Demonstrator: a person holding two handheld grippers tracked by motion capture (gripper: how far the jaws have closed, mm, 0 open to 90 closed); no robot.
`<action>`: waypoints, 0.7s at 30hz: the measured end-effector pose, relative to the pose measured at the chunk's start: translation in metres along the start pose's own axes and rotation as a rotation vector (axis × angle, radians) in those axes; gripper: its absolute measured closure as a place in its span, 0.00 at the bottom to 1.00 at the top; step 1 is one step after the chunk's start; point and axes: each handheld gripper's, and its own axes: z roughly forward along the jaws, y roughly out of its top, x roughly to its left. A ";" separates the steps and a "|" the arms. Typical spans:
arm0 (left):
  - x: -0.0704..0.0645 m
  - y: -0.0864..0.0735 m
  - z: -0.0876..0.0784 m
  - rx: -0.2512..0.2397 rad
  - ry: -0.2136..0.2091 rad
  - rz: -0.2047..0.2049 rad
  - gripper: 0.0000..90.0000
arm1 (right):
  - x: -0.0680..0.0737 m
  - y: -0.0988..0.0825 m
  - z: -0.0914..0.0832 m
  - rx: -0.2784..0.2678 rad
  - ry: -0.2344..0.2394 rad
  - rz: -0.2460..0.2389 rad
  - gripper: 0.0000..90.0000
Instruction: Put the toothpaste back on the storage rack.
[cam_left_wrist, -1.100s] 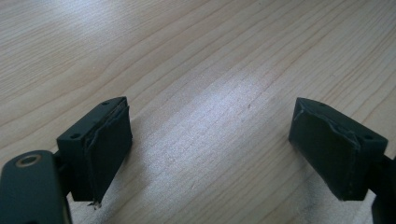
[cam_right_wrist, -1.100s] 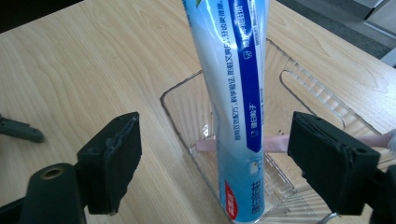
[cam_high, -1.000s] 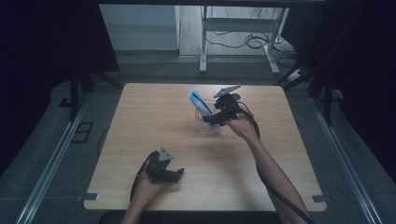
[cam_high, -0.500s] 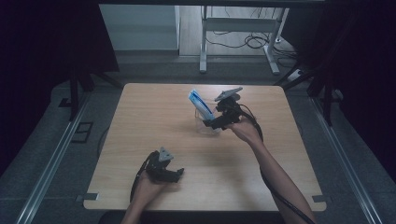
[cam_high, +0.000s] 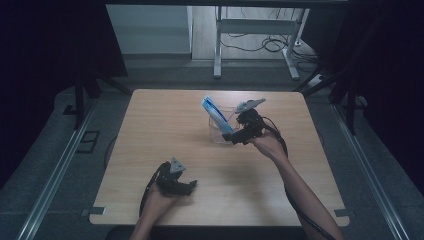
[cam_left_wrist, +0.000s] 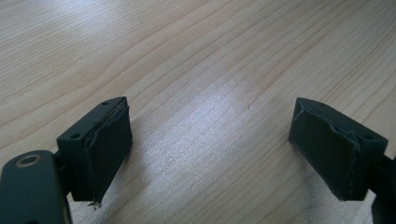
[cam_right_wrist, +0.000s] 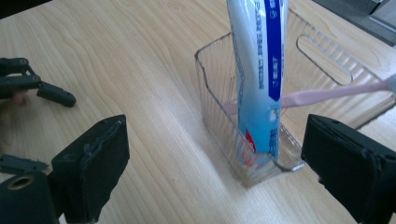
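Standing nose-down in a clear plastic bin, a white and blue toothpaste tube leans against the bin's near end wall, its top tilted away from the right gripper. A pink toothbrush lies inside the same bin, crossing behind the tube, its handle reaching out over the far side. The right gripper's jaws stand spread, one on each side of the bin's near end, and they have just been opening; the pads press on nothing (bin and tube sit ahead of them, apart from both). From the high view, this gripper sits just beside the bin near the middle of the wooden table, with the tube slanting up and to the left. The left gripper rests low on the table near the person's edge, well apart from the bin, its jaws spread wide over bare wood.
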 end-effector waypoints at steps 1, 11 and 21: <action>0.000 0.000 0.000 0.000 0.001 0.000 0.15 | 0.000 -0.002 -0.001 -0.001 -0.001 0.002 0.08; 0.000 0.000 0.000 0.000 0.001 -0.001 0.15 | 0.001 -0.019 -0.008 -0.009 -0.003 0.002 0.08; 0.000 0.000 0.000 -0.001 0.001 -0.001 0.15 | 0.003 -0.038 -0.016 -0.003 -0.018 0.012 0.08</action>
